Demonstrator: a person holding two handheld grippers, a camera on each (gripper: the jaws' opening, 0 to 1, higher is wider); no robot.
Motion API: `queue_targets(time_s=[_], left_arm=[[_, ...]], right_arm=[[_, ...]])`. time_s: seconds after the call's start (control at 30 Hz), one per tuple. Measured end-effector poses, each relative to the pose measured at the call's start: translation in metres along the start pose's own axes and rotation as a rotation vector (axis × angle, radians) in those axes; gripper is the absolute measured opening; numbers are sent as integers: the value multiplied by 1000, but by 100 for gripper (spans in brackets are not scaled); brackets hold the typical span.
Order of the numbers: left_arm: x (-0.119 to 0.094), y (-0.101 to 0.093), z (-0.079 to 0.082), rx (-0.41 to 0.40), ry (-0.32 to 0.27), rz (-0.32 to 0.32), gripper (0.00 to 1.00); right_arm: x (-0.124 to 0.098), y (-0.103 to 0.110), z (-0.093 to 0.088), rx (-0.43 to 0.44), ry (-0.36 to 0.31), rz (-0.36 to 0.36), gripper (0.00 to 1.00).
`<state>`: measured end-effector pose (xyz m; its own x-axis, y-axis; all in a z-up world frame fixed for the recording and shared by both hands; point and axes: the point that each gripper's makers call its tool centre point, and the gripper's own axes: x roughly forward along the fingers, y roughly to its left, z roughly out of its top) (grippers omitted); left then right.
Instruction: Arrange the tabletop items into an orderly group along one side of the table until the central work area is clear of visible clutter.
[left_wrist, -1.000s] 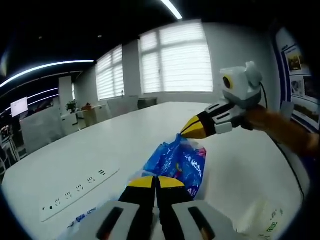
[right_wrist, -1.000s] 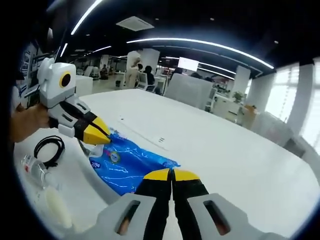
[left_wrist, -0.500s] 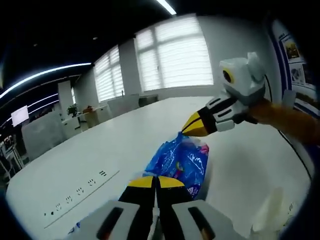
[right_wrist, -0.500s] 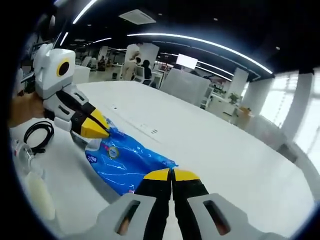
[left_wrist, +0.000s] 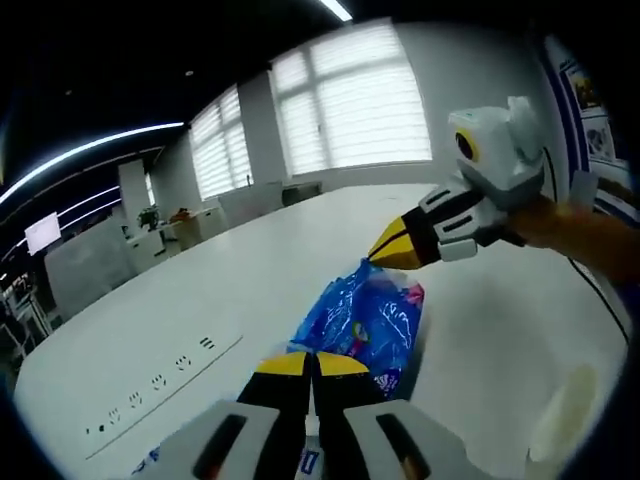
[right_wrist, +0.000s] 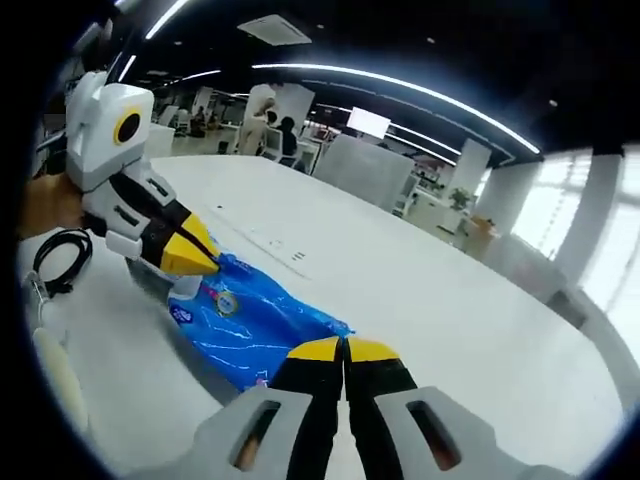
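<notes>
A crinkled blue plastic bag (left_wrist: 362, 318) lies stretched on the white table (left_wrist: 250, 290) between my two grippers. In the left gripper view my left gripper (left_wrist: 313, 366) is shut at the bag's near end. My right gripper (left_wrist: 386, 247) comes in from the right, shut at the far end. In the right gripper view the same bag (right_wrist: 240, 318) runs from my right gripper (right_wrist: 343, 350), shut on its near corner, to my left gripper (right_wrist: 200, 258), whose yellow tips pinch the other end. A hand holds each gripper.
A flush socket strip (left_wrist: 160, 385) runs along the table to the left of the bag. A coiled black cable (right_wrist: 58, 262) and a pale bottle-like thing (right_wrist: 48, 365) lie near the table edge. People (right_wrist: 275, 130) and office chairs stand far behind.
Both grippers stay shut on the bag's ends. The views have swung a little, so the cable and the pale thing sit closer to the picture's edge.
</notes>
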<state>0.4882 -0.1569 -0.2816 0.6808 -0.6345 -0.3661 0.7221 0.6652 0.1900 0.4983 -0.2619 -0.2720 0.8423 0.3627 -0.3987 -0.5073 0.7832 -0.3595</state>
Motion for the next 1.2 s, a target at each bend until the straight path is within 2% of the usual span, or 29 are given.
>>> queue_targets(time_s=[0.4,0.63,1.2], left_arm=[[5,4,-4,28,15,13,0],[8,2,-12,49,36,11,0],[11,4,-6,107,54,33,2]], right_arm=[[10,1,-11,7,-4,-4,0],[13,4,-17,0,10,-2,0],[18,-11,-17,13,16,2,0]])
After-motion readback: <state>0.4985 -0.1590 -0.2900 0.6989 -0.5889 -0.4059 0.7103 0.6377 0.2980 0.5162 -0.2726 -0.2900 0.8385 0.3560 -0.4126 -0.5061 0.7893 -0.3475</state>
